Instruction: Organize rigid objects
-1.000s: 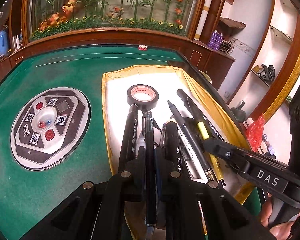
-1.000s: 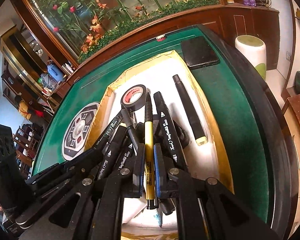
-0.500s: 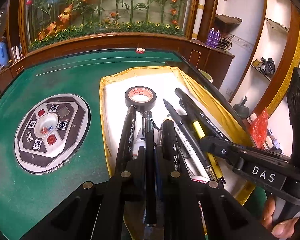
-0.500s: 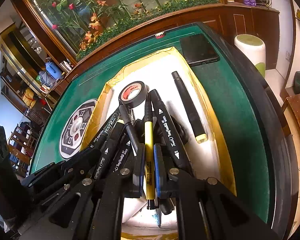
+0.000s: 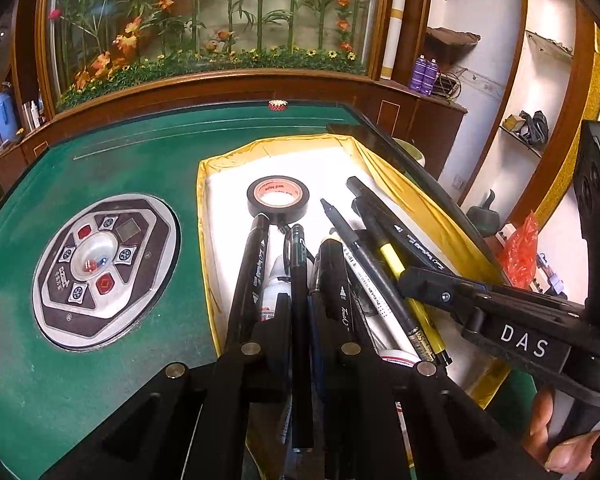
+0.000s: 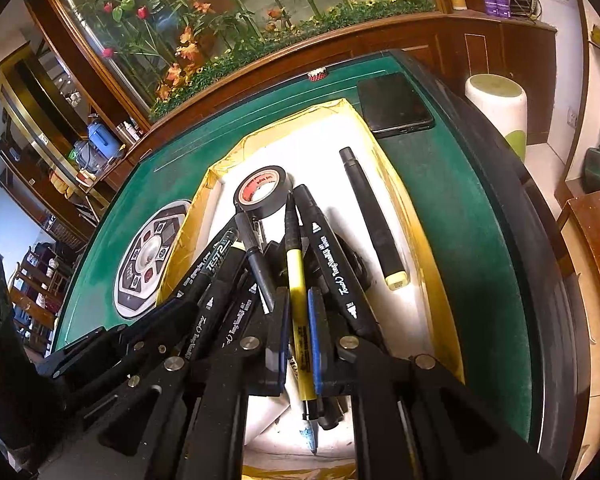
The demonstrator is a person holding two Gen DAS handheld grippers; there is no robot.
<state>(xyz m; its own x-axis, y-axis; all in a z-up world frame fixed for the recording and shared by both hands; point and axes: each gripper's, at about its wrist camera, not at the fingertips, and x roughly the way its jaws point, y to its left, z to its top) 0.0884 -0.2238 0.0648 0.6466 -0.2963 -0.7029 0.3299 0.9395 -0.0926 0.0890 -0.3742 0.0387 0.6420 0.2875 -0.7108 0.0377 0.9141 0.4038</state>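
Pens crowd the white, gold-edged tray [image 5: 220,216] on our green tabletop [image 5: 100,168]. Our left tongs [image 5: 302,320] are clamped on a slim black pen [image 5: 300,300], whose lower end runs out of sight under the tool. Our right tongs [image 6: 298,320] are clamped on a yellow pen [image 6: 296,280]. A black tape roll [image 5: 278,198] lies beyond the heap, and one black marker [image 6: 370,216] lies apart. Markers underneath overlap, so we cannot count them.

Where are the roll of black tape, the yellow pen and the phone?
roll of black tape [image 5: 278,197], left wrist view, on its paper core.
yellow pen [image 6: 299,300], right wrist view, on its yellow barrel between the jaws.
phone [image 6: 394,104], right wrist view, on its dark screen.
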